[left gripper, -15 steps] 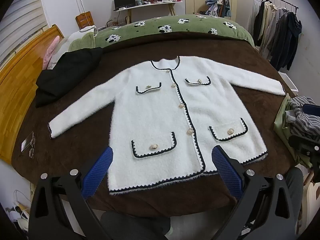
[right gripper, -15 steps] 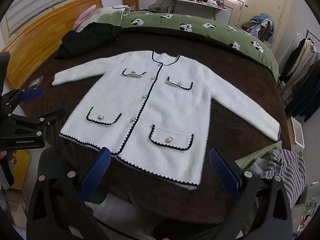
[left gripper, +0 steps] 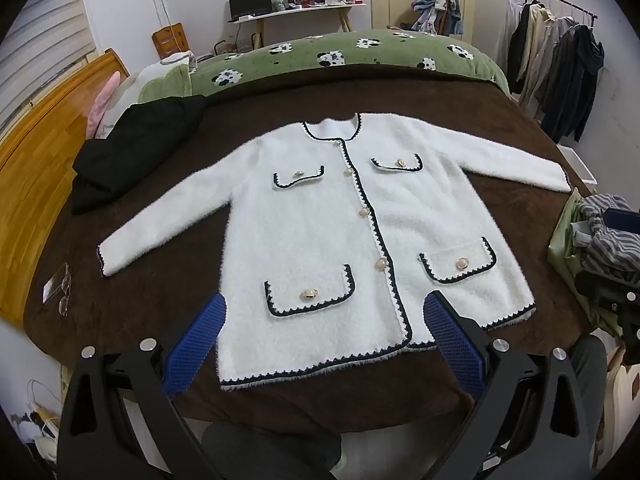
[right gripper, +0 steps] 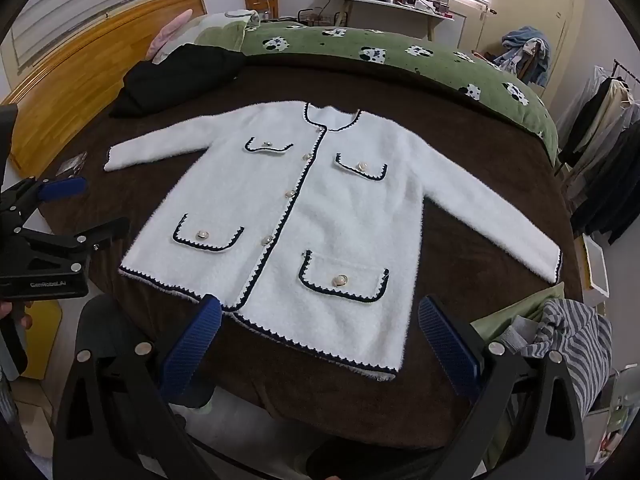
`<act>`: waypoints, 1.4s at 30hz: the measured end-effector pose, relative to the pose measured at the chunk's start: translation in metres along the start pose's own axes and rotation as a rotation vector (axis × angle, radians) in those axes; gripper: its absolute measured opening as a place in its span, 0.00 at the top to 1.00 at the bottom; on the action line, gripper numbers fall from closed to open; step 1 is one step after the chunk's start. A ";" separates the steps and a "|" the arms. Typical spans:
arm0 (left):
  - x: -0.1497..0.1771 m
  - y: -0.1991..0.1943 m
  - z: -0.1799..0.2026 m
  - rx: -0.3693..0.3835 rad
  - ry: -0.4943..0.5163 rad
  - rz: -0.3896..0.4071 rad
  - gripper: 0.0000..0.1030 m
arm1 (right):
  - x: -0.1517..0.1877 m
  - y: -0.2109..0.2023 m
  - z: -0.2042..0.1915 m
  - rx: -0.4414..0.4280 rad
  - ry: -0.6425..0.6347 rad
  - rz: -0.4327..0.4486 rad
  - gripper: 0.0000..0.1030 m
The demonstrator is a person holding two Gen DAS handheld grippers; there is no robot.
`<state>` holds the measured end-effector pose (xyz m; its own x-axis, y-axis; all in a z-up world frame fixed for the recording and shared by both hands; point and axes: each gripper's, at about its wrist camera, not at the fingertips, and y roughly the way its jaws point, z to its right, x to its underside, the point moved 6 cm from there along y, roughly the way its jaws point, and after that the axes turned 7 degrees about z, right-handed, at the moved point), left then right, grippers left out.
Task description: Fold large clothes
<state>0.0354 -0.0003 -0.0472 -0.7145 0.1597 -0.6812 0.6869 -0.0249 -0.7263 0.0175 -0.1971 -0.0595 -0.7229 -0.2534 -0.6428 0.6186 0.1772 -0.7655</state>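
A fluffy white cardigan (left gripper: 320,236) (right gripper: 332,208) with dark scalloped trim, gold buttons and several pockets lies flat and buttoned on a brown blanket (left gripper: 240,128) (right gripper: 460,184), sleeves spread to both sides. My left gripper (left gripper: 324,316) hovers open above the hem, its blue pads wide apart and holding nothing. My right gripper (right gripper: 320,316) also hangs open over the hem's right part, empty. The left gripper (right gripper: 60,208) appears at the left edge of the right wrist view.
A black garment (left gripper: 132,156) lies at the blanket's far left by a wooden headboard (left gripper: 36,160). A green panda quilt (left gripper: 340,56) runs along the back. Striped clothes (left gripper: 604,236) pile at the right. Glasses (left gripper: 64,292) rest near the left sleeve. A clothes rack (left gripper: 560,64) stands far right.
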 end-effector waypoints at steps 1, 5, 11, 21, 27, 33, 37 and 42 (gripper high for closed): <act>0.000 0.000 0.000 0.000 0.001 -0.001 0.06 | 0.000 0.001 0.000 -0.003 -0.001 -0.002 0.05; 0.001 -0.003 -0.002 -0.001 0.003 -0.002 0.06 | -0.001 0.001 -0.001 -0.005 -0.004 -0.002 0.05; 0.000 -0.007 -0.004 -0.006 0.005 0.003 0.06 | -0.001 0.000 0.000 -0.001 0.006 -0.002 0.05; 0.001 -0.001 -0.004 -0.009 -0.002 0.001 0.06 | 0.001 0.001 0.000 0.000 0.004 -0.001 0.05; 0.000 -0.001 -0.003 -0.009 -0.004 0.002 0.06 | 0.000 0.002 -0.001 -0.003 0.000 -0.003 0.05; -0.001 -0.001 -0.003 -0.007 -0.002 -0.001 0.06 | 0.001 0.003 -0.002 -0.013 0.005 -0.006 0.05; -0.003 -0.001 -0.003 -0.005 -0.001 -0.001 0.06 | 0.001 0.003 -0.001 -0.012 0.005 -0.006 0.05; -0.002 -0.001 -0.003 -0.004 -0.002 0.003 0.06 | 0.002 0.002 -0.002 -0.007 0.006 -0.010 0.05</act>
<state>0.0366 0.0019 -0.0450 -0.7125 0.1573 -0.6838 0.6898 -0.0213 -0.7237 0.0167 -0.1958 -0.0627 -0.7311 -0.2491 -0.6352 0.6090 0.1817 -0.7721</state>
